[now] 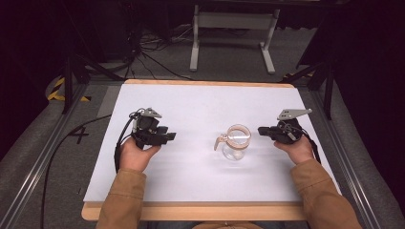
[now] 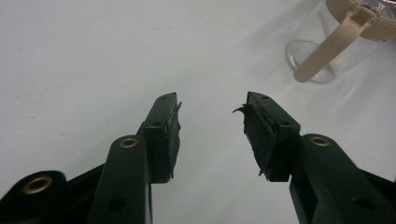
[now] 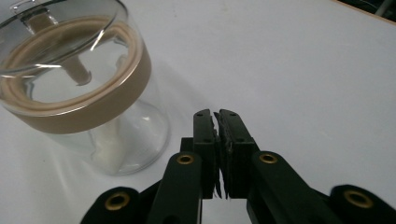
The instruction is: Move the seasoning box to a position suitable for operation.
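A clear glass jug (image 1: 236,142) with a tan rim band and a tan handle stands upright on the white table, right of centre. In the left gripper view the jug (image 2: 327,51) is at the top right, its handle (image 2: 328,46) pointing toward me. My left gripper (image 1: 168,136) is open, well to the jug's left, with nothing between its jaws (image 2: 212,112). My right gripper (image 1: 261,130) is shut with nothing in it, just right of the jug's rim. In the right gripper view the jug (image 3: 79,93) stands close at the left of the shut gripper (image 3: 217,114).
The white sheet (image 1: 191,105) covers a wooden table top (image 1: 191,212). Cables (image 1: 119,143) trail from the left gripper off the table's left side. A metal stand (image 1: 234,33) and dark frames stand on the floor beyond the far edge.
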Demonstrator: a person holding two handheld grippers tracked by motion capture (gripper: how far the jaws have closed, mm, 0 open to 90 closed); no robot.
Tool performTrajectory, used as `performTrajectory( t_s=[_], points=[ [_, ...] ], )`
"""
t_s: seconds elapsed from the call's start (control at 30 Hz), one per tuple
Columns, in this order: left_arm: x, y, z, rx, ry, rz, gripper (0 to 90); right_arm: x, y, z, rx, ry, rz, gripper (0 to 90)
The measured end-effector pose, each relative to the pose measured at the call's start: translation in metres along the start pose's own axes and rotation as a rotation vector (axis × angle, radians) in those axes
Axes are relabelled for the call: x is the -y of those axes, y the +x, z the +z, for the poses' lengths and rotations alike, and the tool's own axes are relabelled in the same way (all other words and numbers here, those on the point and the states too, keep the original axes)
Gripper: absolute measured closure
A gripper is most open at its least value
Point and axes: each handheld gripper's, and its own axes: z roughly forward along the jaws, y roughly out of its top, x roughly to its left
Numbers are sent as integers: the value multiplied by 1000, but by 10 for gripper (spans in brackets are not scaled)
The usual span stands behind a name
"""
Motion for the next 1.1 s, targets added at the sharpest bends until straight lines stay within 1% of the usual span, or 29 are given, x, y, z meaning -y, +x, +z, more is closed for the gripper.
performTrajectory(
  t_s=[0.03,0.07,0.1,0.13,0.17,0.2,0.23,0.3,0.33,0.43,0.47,0.53,0.7,0.83,0.97,1.03,1.1],
  points=[
    [0,-1,-1,2,0,0,535,0,1,1,-2,3,-4,859],
    [-1,-2,-1,14,5,5,528,0,2,3,-2,8,-11,859],
    [-1,-3,0,17,6,14,521,1,2,4,-6,15,-12,859],
    [-1,-5,0,21,10,23,517,1,2,5,-10,12,-8,859],
    [-1,-7,1,28,12,21,513,2,1,6,-21,11,-3,859],
    [-1,-9,1,33,14,33,508,2,1,7,-26,8,-5,859],
    [-1,-11,0,30,25,52,504,1,1,7,-34,3,-10,860],
    [0,-14,-1,30,29,56,497,0,3,10,-47,-6,-20,857],
    [0,-15,-3,25,25,66,494,-1,4,11,-49,-8,-24,856],
    [4,-19,-9,24,18,57,489,-4,6,18,-60,-6,-39,855],
    [5,-19,-11,18,20,69,487,-4,6,20,-63,-3,-43,855],
    [9,-19,-15,13,19,52,486,-6,6,25,-74,-1,-41,856],
    [16,-15,-21,-2,23,38,484,-7,4,38,-84,15,-47,860],
    [19,-16,-22,-10,28,31,483,-4,1,47,-91,29,-39,870],
    [20,-17,-21,-12,32,34,481,-4,0,49,-100,35,-34,875],
    [20,-17,-20,-12,39,48,479,-4,1,51,-109,37,-41,878],
    [20,-17,-20,-10,39,40,479,-5,2,52,-114,37,-45,879]
  ],
)
